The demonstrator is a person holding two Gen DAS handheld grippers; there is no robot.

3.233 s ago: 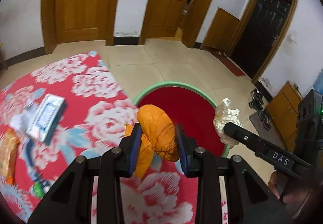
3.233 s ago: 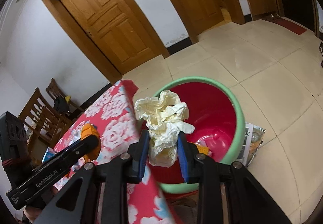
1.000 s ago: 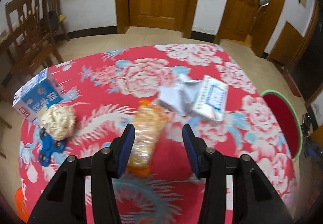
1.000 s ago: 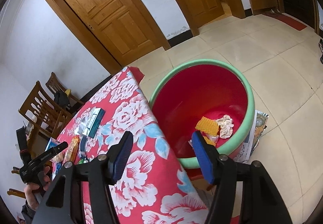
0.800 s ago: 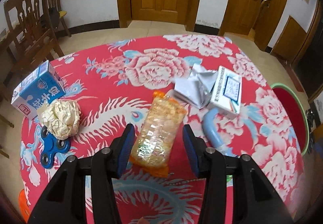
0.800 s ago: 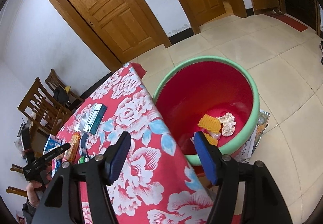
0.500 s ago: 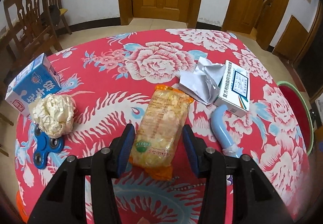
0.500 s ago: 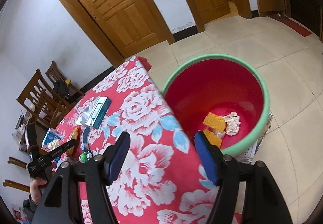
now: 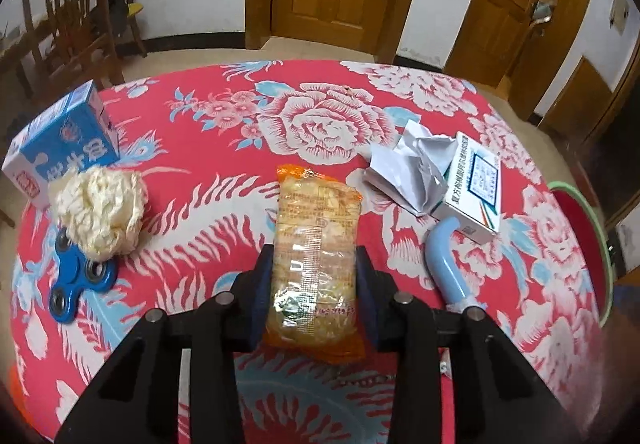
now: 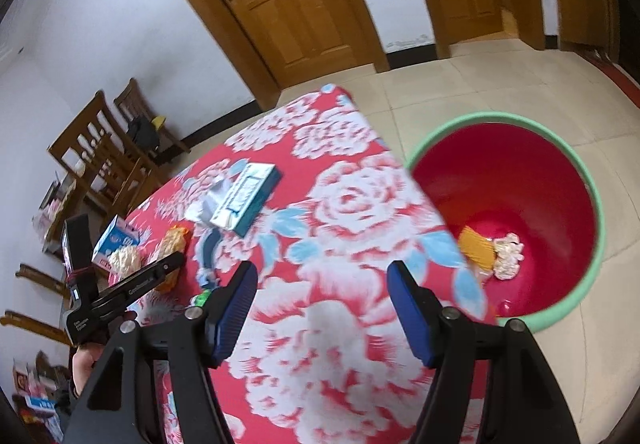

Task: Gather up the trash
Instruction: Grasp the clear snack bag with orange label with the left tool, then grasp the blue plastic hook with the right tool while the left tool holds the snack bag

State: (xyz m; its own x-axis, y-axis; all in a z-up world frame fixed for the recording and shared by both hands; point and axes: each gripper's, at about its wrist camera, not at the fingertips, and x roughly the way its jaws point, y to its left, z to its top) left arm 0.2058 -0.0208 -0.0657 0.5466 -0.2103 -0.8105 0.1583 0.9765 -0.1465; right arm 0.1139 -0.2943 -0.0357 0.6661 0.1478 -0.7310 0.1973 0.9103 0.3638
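Closing on: the left gripper (image 9: pixel 314 284) is drawing its jaws in around the snack packet (image 9: pixel 314 244), which lies lengthwise between the pads on the flowered tablecloth (image 9: pixel 208 204); both pads look to be touching the packet's long sides, though how firmly they press I cannot tell.
Packet position: near the cloth's middle in the left wrist view, its orange top seam pointing to 12 o'clock, its bottom seam at 6 o'clock just past the pads.
Handling: probably light, crinkly film over brittle contents, so it should give under pressure, may slip, and could crush; a gentle hold across the lower half, where the pads sit now, seems the sensible place.
Other trash: a crumpled yellowish paper ball (image 9: pixel 100 210) at 9 o'clock from the packet, touching a blue carton (image 9: pixel 60 148) and a blue spinner (image 9: pixel 82 278); crumpled white paper (image 9: pixel 408 176) at 2 o'clock, against a medicine box (image 9: pixel 474 186); a light blue tube (image 9: pixel 446 256) at 3 o'clock.
Right gripper (image 10: pixel 322 308): jaws wide apart with nothing between them, over the near part of the cloth.
Bin (image 10: pixel 568 308): red tub with a green rim on the floor at 3 o'clock from the table, holding an orange piece (image 10: pixel 476 248) and a pale wad (image 10: pixel 508 254).
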